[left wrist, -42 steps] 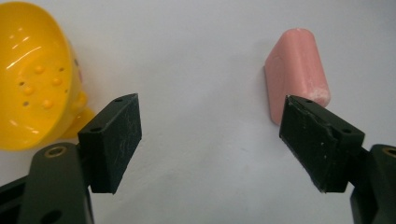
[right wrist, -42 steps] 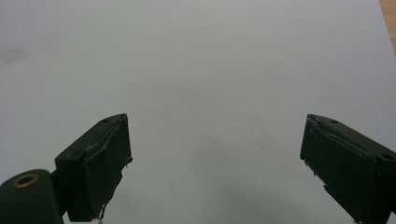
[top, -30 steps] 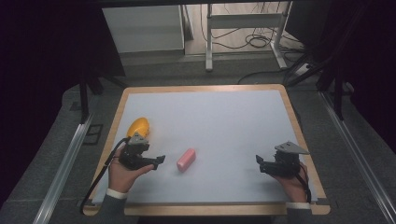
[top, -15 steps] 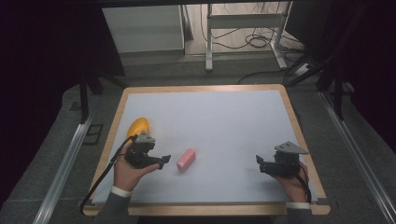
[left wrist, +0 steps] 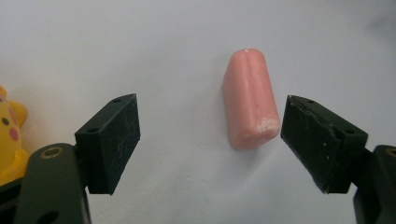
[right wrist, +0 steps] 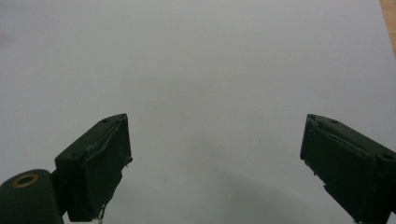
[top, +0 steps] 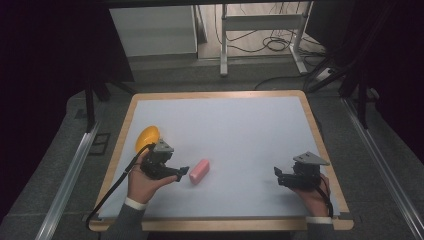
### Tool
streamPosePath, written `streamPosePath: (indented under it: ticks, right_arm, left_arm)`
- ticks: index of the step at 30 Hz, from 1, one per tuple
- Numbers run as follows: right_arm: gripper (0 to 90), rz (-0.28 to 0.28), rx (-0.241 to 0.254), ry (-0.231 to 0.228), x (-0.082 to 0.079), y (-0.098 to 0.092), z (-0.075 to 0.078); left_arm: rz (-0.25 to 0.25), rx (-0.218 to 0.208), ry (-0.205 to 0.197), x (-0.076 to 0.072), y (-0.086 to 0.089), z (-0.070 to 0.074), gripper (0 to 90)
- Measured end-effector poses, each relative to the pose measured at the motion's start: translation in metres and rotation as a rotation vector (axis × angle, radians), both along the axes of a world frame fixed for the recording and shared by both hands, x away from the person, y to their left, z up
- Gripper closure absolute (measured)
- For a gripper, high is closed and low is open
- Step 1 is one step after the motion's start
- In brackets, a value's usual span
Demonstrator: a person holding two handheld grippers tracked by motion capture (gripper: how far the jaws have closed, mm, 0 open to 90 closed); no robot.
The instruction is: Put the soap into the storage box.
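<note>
Dark floor, metal rails and loose cables are surrounding a white-topped counter [top: 240, 130] with a light wooden rim, seen from the high view.

At the left side of the counter, a rounded yellow-orange plastic toy [top: 147, 138] is lying near the rim. In the left gripper view its edge is showing at the far left [left wrist: 10, 140], with small dark and pink marks on the yellow. Just in front of it in the high view, the person's left hand [top: 142, 181] is gripping the left tongs [top: 183, 172], whose black cable is trailing back toward the counter's near edge. The left tongs are pointing to the right along the counter, toward a short pink soft-looking block with rounded ends [top: 199, 171]. The left gripper view is showing the left tongs [left wrist: 210, 140] with their jaws standing wide apart. The pink block [left wrist: 249, 99] is lying flat on the white surface ahead of them, nearer the right-hand jaw than the other one. Its near end is sitting just beside that jaw's tip, and whether the two are touching is hard to tell. Neither jaw is closing on it.

Toward the right side of the counter, well apart from the pink block, the person's right hand [top: 312, 192] is holding the right tongs [top: 276, 175], a grey three-cornered plate sitting on top. In the right gripper view the right tongs [right wrist: 215, 140] are also standing wide apart, with bare white counter between the jaws.
</note>
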State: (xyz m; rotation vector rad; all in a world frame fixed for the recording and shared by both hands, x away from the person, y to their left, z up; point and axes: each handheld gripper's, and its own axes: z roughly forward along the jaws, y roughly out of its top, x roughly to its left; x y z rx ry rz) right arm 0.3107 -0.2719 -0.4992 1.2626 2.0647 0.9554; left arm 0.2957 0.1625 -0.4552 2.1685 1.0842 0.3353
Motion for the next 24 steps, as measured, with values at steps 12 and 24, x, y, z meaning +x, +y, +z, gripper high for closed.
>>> streamPosePath:
  ticks: [12, 24]
  right_arm:
    - [8.5, 0.004, 0.000, -0.003, 0.000, -0.001, -0.001]
    - [8.4, -0.002, -0.010, 0.003, 0.001, 0.000, -0.003]
  left_arm:
    - [-0.038, 0.046, 0.021, 0.006, -0.023, -0.002, 20.2]
    - [-0.055, 0.075, 0.052, 0.014, -0.038, -0.009, 20.6]
